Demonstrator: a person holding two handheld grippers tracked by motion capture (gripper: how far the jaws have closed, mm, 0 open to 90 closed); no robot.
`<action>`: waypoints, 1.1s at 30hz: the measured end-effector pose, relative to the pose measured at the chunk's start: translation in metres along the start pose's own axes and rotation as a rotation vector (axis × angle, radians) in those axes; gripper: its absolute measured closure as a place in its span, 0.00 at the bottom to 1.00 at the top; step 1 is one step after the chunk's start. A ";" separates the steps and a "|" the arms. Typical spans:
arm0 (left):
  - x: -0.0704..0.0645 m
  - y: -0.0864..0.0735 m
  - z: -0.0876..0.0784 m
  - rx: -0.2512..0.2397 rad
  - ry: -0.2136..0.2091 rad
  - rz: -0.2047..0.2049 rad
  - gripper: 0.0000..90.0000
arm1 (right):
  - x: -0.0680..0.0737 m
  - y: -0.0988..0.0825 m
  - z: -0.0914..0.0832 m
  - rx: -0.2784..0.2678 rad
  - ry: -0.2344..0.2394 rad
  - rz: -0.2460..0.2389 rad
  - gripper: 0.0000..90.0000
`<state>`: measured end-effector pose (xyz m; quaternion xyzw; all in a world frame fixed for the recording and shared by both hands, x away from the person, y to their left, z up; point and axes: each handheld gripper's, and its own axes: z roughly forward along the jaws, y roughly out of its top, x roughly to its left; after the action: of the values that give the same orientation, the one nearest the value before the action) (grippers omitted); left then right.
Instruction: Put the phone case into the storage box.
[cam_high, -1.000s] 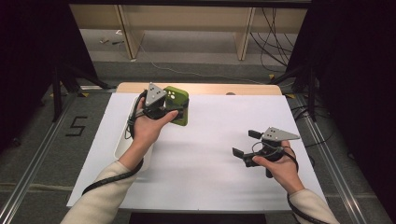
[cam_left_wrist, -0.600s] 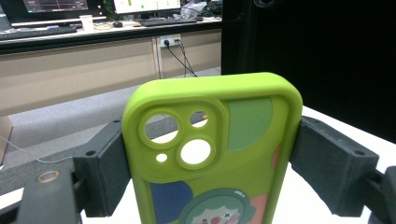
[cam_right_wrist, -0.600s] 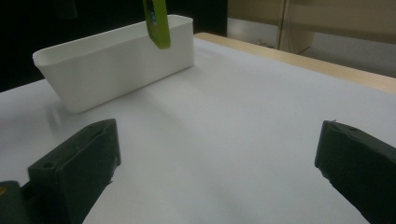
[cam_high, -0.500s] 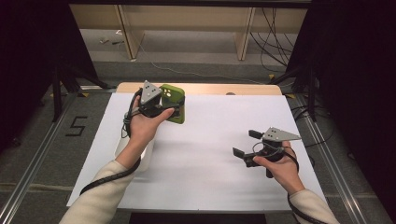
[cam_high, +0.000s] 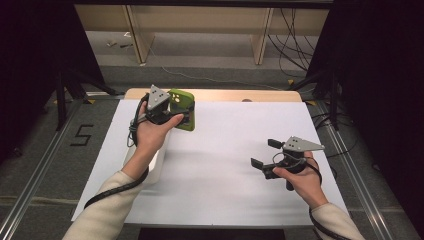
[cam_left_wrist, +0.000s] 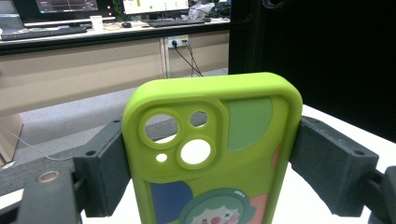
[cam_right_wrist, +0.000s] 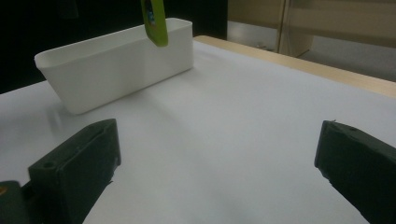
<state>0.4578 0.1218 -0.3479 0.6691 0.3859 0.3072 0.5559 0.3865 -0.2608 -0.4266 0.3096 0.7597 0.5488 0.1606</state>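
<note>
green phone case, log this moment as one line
left gripper: shut on green silicone phone case, held above table | right gripper: open, nothing between jaws | white plastic bin: on white table

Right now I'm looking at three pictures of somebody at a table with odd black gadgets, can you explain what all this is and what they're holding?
A person sits at a table covered in white and holds a hand-operated pair of tongs in each hand. The high view looks down from above the person. The other two pictures come from small cameras riding on the tongs, looking out between their black jaws.

The left tongs grip a green phone case by its two long edges; it has camera cutouts and a cartoon clown face. The case is lifted off the table.

The right tongs are open and hold nothing, with bare table between the jaws.

A white rectangular bin stands at the person's left. In the right gripper view the case hangs by its far end.
</note>
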 end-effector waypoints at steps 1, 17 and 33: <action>0.001 0.000 0.000 -0.001 0.002 0.000 0.19 | 0.000 0.000 0.000 -0.002 0.000 0.000 0.02; 0.011 0.003 -0.005 -0.012 0.030 -0.019 0.19 | -0.002 -0.003 -0.003 0.002 -0.007 -0.001 0.02; 0.019 0.005 -0.007 -0.017 0.055 -0.021 0.19 | -0.003 -0.004 -0.003 0.005 -0.009 0.003 0.02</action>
<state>0.4623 0.1413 -0.3425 0.6515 0.4056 0.3229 0.5539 0.3857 -0.2657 -0.4292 0.3134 0.7601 0.5456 0.1624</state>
